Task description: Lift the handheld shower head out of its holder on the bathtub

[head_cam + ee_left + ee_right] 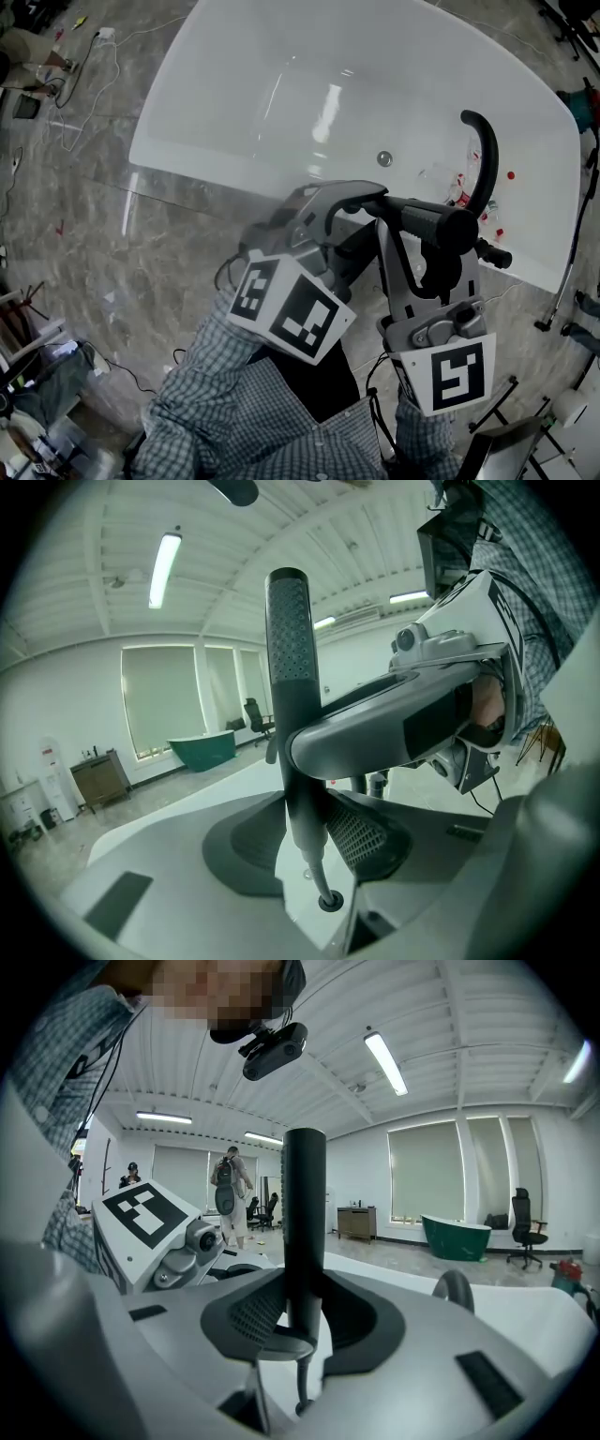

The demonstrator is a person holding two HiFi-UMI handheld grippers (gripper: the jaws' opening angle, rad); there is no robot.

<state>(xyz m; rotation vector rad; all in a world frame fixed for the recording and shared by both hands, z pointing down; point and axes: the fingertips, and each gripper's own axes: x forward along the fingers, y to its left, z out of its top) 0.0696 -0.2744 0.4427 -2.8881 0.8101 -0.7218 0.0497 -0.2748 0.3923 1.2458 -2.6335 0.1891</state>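
Shower head (441, 223) is in the air over the near rim of the tub (216, 159), lying roughly level across the head view, held by both tools and not touching the tub. Right tool (427, 236) comes up from below and is clamped on its dark grip. Left tool (366, 199) comes in from lower left and is clamped on the same stick closer to its left end. Both arms in checked sleeves (216, 394) reach forward side by side, marker cubes facing the camera.

Curved black pipe (486, 155) stands on the tub's right end, just right of the shower head and apart from it. The tub basin beyond is open, with small red bits (459, 183) near the pipe. Grey floor (94, 262) lies left and below.

Left gripper view: shower head (291, 667) stands upright between the pads of the left tool (309, 847), dotted spray face on top, and a right tool finger (394, 728) crosses in front. Right gripper view: shower head (305, 1222) is pinched in the right tool (302, 1321), with the pipe (455, 1288) behind at right. Only the gripper views show the room: green tub (457, 1237), ceiling lights, a standing person (230, 1194).
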